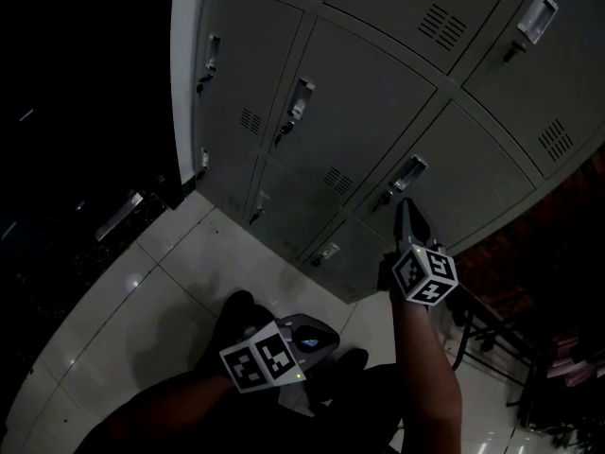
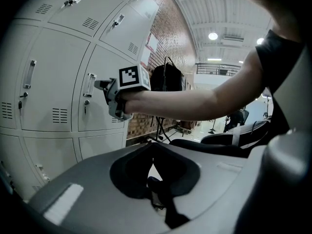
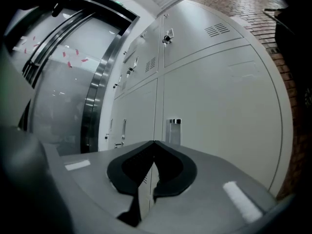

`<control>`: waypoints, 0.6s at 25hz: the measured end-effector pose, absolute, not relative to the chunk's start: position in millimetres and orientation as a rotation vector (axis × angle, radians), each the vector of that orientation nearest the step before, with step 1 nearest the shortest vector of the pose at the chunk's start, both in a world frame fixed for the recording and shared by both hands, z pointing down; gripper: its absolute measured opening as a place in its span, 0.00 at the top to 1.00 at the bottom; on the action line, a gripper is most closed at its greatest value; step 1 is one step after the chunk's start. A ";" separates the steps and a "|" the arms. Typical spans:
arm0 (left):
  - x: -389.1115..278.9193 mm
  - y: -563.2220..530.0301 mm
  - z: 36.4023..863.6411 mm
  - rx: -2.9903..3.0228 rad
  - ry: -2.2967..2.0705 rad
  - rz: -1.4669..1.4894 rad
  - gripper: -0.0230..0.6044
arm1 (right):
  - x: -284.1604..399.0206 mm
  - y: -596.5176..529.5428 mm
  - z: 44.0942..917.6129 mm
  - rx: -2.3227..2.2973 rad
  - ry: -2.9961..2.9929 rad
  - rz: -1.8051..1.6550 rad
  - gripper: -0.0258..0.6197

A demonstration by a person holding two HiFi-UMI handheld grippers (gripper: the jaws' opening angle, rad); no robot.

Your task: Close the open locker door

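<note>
R claw (image 3: pixel 154 143) fully closed, empty, tips just by locker door (image 3: pixel 219 96) handle (image 3: pixel 174 130). L claw (image 2: pixel 153 144) closed too, empty, held well back.

You are standing on a glossy white tiled floor (image 1: pixel 142 291); a grey locker bank (image 1: pixel 378 112) is resting along its far edge, a black metal stand (image 1: pixel 492 334) sitting at its right edge.

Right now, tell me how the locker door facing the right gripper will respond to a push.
Locker door: flat painted metal, so probably stiff, swinging as one piece if unlatched. Its smooth face may let the shut right gripper slide sideways.
</note>
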State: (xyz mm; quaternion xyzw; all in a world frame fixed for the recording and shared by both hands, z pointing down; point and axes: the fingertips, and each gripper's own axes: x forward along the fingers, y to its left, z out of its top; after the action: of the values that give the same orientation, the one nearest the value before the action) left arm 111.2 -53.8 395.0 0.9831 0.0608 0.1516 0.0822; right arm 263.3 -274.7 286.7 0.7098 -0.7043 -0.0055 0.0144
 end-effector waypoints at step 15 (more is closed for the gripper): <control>112.9 -51.6 398.1 2.948 0.193 0.460 0.94 | 232.4 -162.3 282.3 2.000 -2.369 0.005 0.96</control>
State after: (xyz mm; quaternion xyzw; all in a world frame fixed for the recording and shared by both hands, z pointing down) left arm 112.9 -51.6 398.1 0.9832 0.0643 0.1533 0.0758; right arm 232.4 -162.3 282.3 0.6450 -0.7639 0.0016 0.0207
